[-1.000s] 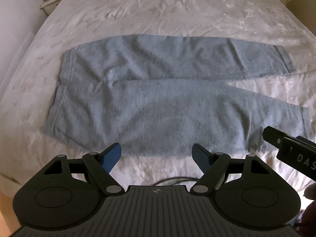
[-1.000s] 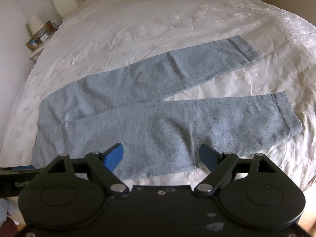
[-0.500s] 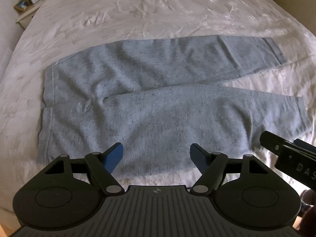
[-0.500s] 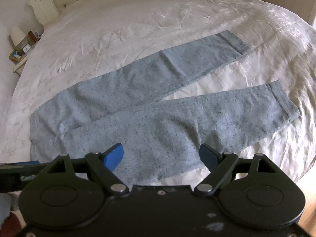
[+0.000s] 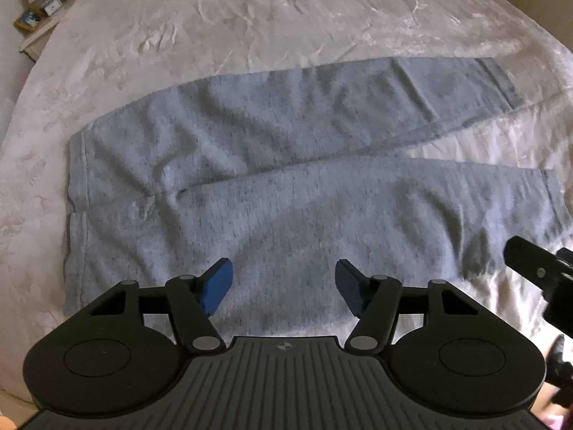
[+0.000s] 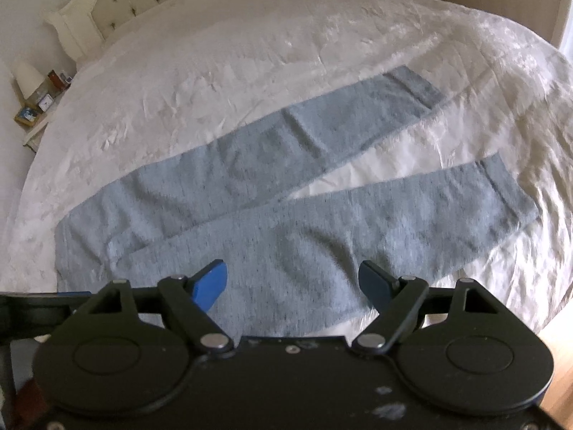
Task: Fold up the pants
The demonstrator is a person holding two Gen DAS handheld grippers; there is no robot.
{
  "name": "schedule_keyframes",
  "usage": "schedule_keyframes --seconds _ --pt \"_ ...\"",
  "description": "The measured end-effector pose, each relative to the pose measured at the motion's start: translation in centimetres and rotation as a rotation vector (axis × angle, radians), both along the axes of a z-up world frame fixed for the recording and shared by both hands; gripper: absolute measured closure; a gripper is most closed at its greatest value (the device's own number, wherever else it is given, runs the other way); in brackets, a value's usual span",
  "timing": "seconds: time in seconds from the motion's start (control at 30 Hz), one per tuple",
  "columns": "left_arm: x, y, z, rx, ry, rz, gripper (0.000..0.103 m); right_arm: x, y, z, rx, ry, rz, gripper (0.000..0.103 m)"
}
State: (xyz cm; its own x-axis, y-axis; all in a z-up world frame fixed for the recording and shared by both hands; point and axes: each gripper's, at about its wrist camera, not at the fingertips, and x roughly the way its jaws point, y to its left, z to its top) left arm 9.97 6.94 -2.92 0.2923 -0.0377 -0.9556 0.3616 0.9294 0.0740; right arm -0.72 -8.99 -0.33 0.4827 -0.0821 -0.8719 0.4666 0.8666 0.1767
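Grey sweatpants [image 5: 286, 193] lie spread flat on the white bed, waistband at the left, both legs running right and splayed apart. They also show in the right wrist view [image 6: 286, 215]. My left gripper [image 5: 283, 285] is open and empty, hovering over the near leg close to its near edge. My right gripper [image 6: 293, 283] is open and empty above the near leg's middle. The right gripper's tip shows at the right edge of the left wrist view [image 5: 537, 272].
The white crinkled bedspread [image 5: 286, 18] covers the bed. A nightstand [image 5: 35, 18] with a lamp and small items stands at the far left. A tufted headboard [image 6: 107, 3] is at the back. Wooden floor [image 6: 558, 351] shows past the bed's right edge.
Both grippers have moved forward over the pants, so the near leg now lies under the fingers. Both views have tilted up a little. The pants have not moved.
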Motion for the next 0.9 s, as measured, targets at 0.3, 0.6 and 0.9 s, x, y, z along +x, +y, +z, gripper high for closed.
schedule_keyframes --seconds 0.3,0.6,0.9 --pt "0.8 -3.1 1.7 0.000 -0.102 0.045 0.042 0.7 -3.8 0.9 -0.013 -0.078 0.043 0.018" --pt "4.0 -5.0 4.2 -0.055 -0.166 0.139 0.051 3.8 -8.6 1.1 -0.076 -0.106 0.135 0.006" --pt "8.7 -6.8 5.4 -0.051 -0.153 0.173 0.051 12.2 -13.5 -0.5 -0.029 -0.101 0.276 0.015"
